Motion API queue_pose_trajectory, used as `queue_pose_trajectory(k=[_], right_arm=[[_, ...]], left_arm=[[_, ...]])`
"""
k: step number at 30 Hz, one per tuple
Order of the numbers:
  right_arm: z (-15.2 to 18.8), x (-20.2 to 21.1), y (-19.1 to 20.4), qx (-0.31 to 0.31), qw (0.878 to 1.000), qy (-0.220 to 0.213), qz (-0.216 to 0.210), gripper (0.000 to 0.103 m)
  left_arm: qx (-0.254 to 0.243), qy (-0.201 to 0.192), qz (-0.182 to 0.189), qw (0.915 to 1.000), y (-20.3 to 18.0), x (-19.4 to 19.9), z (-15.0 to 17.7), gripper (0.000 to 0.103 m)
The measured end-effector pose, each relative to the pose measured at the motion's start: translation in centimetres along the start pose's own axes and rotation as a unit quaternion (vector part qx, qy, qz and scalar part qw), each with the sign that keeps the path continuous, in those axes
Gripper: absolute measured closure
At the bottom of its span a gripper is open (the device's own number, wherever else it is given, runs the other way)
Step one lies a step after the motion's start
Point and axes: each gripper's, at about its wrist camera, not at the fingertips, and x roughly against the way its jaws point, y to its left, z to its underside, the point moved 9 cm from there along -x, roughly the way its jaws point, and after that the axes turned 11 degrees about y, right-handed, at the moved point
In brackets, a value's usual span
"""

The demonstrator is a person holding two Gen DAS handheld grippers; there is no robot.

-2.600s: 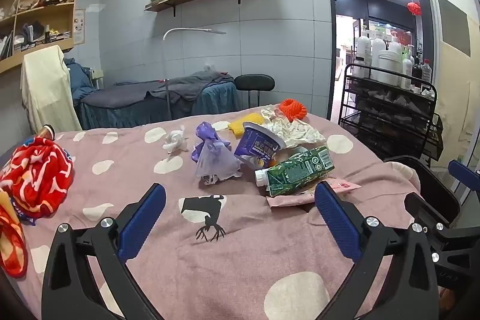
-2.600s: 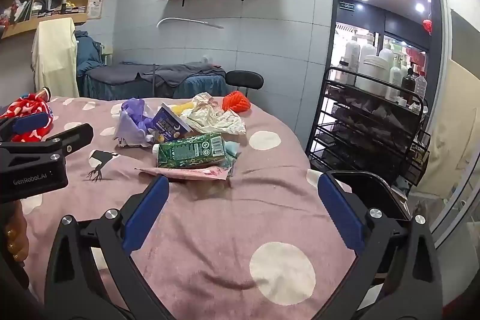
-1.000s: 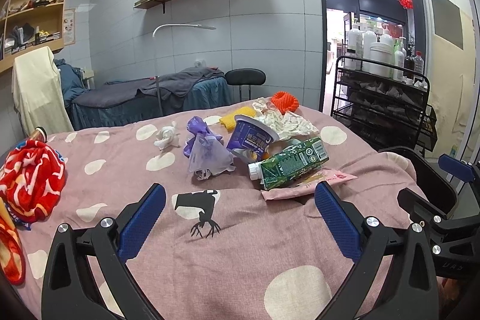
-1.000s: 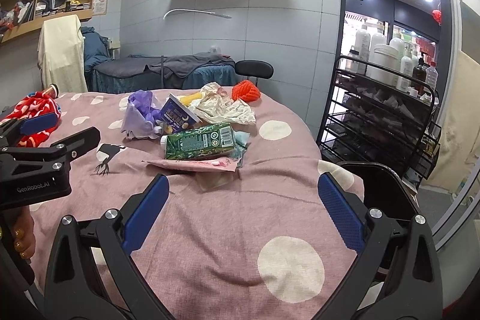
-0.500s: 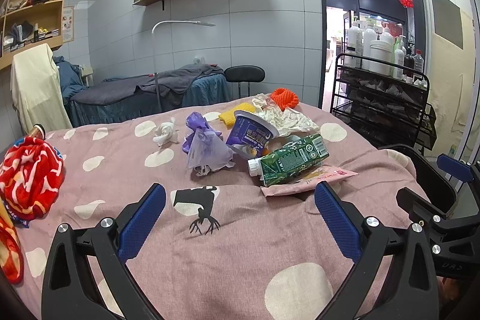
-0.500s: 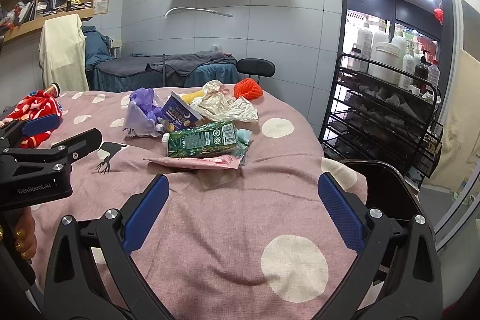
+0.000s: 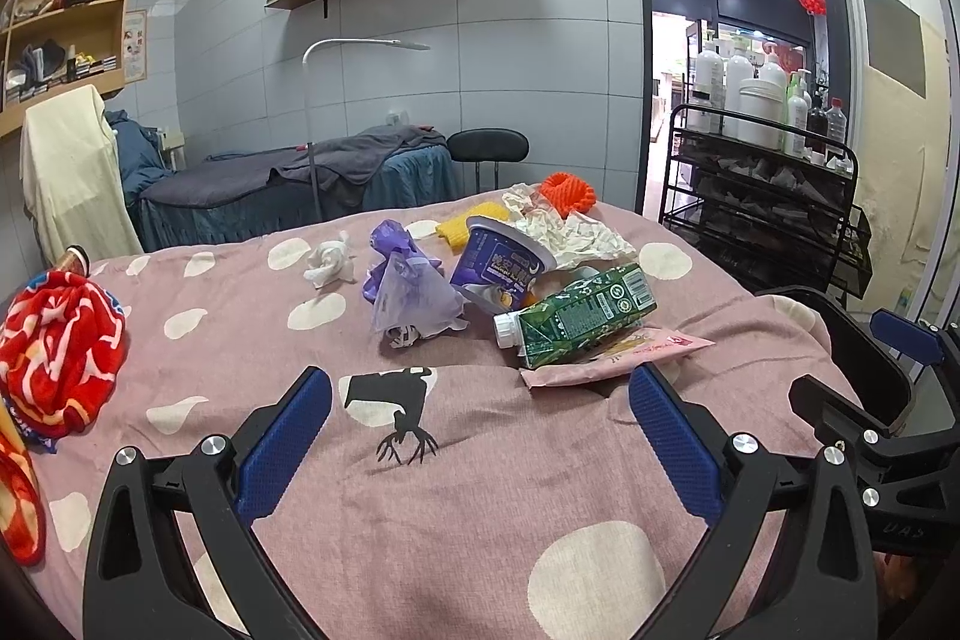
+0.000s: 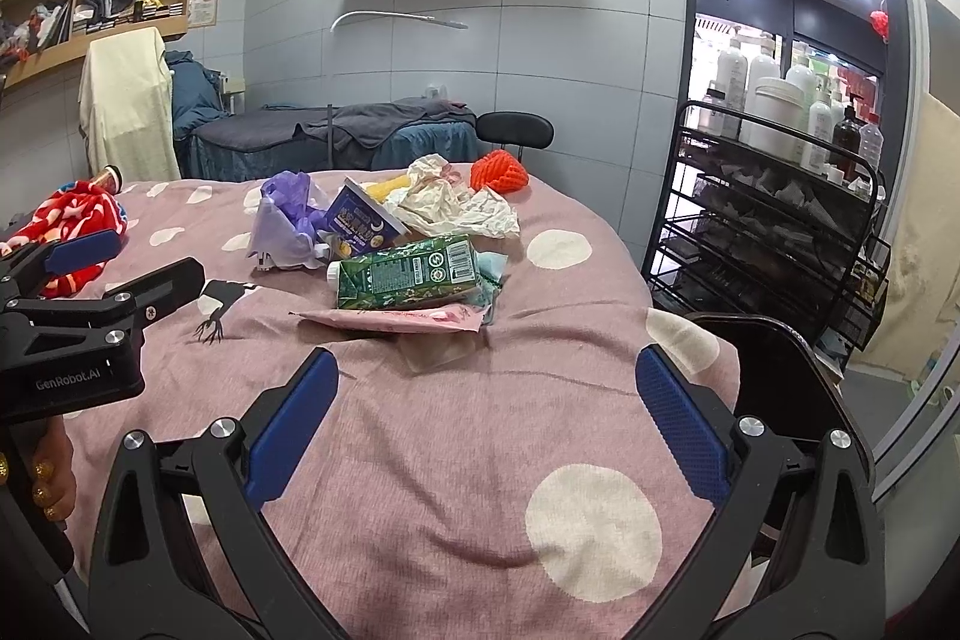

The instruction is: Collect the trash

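Note:
Trash lies in a heap on the pink spotted bedspread (image 7: 456,466): a green carton (image 7: 576,319) on a pink wrapper (image 7: 624,355), a purple cup (image 7: 501,268), a purple bag (image 7: 408,295), crumpled paper (image 7: 570,229), a white tissue wad (image 7: 327,265) and orange netting (image 7: 567,193). My left gripper (image 7: 477,436) is open and empty, short of the heap. My right gripper (image 8: 486,415) is open and empty, in front of the carton (image 8: 408,277) and wrapper (image 8: 396,319).
A black bin (image 8: 798,370) stands at the bed's right edge, with a black wire rack of bottles (image 8: 774,196) behind it. A red patterned cloth (image 7: 57,346) lies at the left. A massage bed (image 7: 288,190) and stool (image 7: 489,145) stand at the back wall.
Both grippers have drifted slightly in view toward the heap; nothing was grasped and the trash lies as before.

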Motion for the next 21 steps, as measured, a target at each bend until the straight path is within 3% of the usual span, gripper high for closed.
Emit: queue_pose_trajectory(k=[21], right_arm=[[0.15, -0.53, 0.38, 0.009, 1.0, 0.015, -0.013, 0.005]], left_arm=[[0.007, 0.01, 0.015, 0.9998, 0.13, -0.44, 0.3, 0.005]])
